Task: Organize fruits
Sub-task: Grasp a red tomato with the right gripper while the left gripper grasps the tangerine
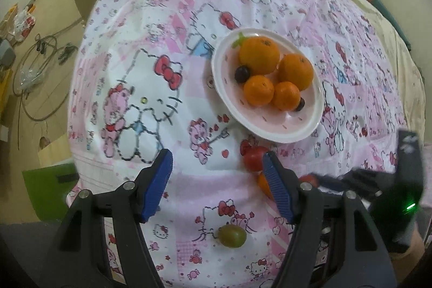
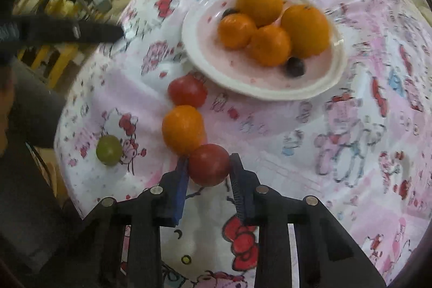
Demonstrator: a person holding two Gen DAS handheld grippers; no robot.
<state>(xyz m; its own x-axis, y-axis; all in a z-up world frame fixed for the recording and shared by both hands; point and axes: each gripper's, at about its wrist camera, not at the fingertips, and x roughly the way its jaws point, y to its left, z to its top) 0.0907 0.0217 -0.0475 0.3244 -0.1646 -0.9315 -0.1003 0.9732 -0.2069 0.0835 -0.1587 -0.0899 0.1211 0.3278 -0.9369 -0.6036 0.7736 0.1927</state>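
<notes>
Around the plate, bare cloth is left open on its right and near-right sides, where a gripper could be passed unhindered. The plate's near-left approach is blocked by a row of three fruits: a red tomato just beside the rim, an orange fruit touching it, and a second tomato enclosed by the right gripper. Well left of the plate, a green grape is set apart. Inside the plate, the far half is crowded by four oranges and two dark grapes; its near-left floor is left bare.
</notes>
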